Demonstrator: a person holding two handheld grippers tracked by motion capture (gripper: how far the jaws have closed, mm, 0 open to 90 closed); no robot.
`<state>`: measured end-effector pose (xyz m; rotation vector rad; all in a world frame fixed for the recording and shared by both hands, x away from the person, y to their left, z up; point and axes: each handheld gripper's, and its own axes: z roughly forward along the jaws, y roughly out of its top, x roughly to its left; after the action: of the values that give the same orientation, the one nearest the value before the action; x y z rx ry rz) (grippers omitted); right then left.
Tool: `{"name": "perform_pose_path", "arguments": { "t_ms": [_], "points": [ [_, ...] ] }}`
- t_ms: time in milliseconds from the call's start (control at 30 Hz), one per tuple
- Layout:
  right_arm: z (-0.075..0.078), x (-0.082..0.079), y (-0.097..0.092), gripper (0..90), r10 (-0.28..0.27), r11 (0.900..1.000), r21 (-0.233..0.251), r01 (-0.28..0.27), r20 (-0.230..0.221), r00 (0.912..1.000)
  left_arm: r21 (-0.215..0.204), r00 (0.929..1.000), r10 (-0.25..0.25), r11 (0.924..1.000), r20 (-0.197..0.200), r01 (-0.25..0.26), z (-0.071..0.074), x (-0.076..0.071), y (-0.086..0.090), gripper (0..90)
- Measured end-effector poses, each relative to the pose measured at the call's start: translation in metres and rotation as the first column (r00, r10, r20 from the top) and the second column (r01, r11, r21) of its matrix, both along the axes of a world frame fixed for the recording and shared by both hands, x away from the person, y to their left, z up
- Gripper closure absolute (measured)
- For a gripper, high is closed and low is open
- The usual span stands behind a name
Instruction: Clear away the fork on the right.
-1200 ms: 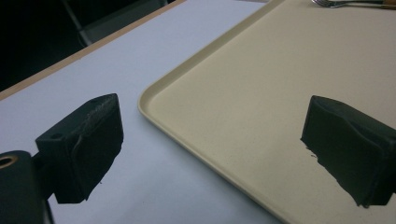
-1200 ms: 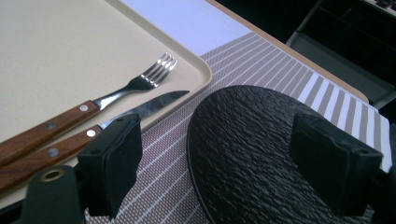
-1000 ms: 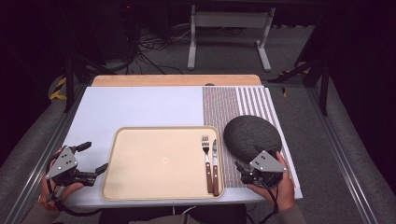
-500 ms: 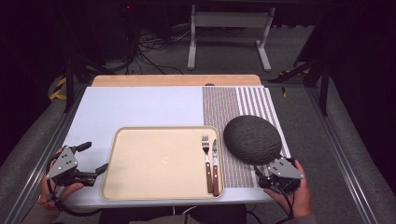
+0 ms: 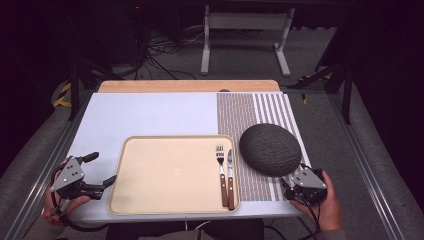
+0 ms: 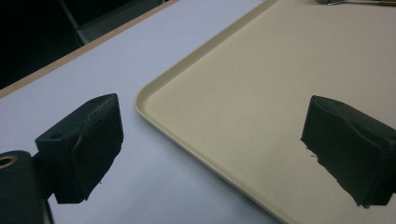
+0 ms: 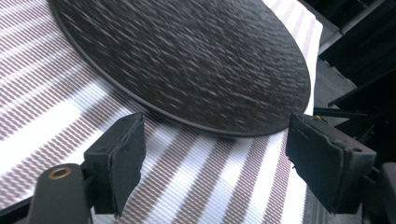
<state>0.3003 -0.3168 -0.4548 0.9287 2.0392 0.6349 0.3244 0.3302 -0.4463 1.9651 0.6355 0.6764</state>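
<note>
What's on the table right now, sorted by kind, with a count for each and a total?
Trays: 1, the beige tray
Forks: 1, the fork
Knives: 1, the knife
Plates: 1, the dark plate
Placemats: 1, the striped placemat
Total: 5

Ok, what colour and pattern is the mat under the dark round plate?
White with fine brown stripes; the mat shows best in the right gripper view.

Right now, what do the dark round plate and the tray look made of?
Dark round plate: probably stoneware or slate-look ceramic, matte charcoal with a rough, pitted surface and no shine, though it could be textured plastic. Tray: likely moulded plastic, smooth beige with a faint sheen, a raised rim and rounded corners.
</note>
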Motion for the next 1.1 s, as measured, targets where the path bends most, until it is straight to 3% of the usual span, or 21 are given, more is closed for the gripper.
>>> {"name": "perform_pose_path", "arguments": {
  "t_ms": [133,367,567,667,733,867,1033,1100],
  "points": [
    [-0.001,0.005,-0.006,21.8,-0.01,0.9998,-0.019,0.011,0.007,0.9999,0.005,1.0,0.0,1.0,-0.005,0.0,-0.001,0.001,-0.001,6.1],
    [-0.001,0.016,-0.009,19.8,0.044,0.9958,-0.081,-0.042,0.023,0.9988,0.015,1.0,0.003,0.9999,-0.007,-0.003,-0.001,0.002,-0.001,6.1],
    [-0.002,0.02,-0.001,26.8,0.092,0.9805,-0.179,-0.08,0.062,0.9938,0.014,1.0,0.003,0.9999,-0.007,-0.003,-0.002,0.002,-0.002,6.1],
    [-0.002,0.023,0.001,35.0,0.12,0.9733,-0.204,-0.106,0.055,0.9913,0.013,1.0,0.004,0.9999,-0.007,-0.004,-0.002,0.002,-0.002,6.1],
    [-0.003,0.025,0.004,38.4,0.13,0.9661,-0.233,-0.111,0.068,0.9891,0.008,1.0,0.004,1.0,-0.007,-0.004,-0.002,0.003,-0.002,6.1],
    [-0.005,0.027,0.015,49.8,0.171,0.9413,-0.305,-0.145,0.06,0.9834,0.012,0.9999,0.007,0.9999,-0.009,-0.007,-0.003,0.003,-0.002,6.1],
    [-0.008,0.031,0.022,63.3,0.21,0.9232,-0.34,-0.179,0.055,0.9762,0.004,0.9999,0.007,1.0,-0.008,-0.007,-0.002,0.003,-0.001,6.1],
    [-0.006,0.032,0.023,66.4,0.22,0.9107,-0.37,-0.184,0.057,0.9739,0.006,0.9999,0.009,0.9999,-0.008,-0.009,-0.002,0.003,-0.001,6.2]
  ]
}}
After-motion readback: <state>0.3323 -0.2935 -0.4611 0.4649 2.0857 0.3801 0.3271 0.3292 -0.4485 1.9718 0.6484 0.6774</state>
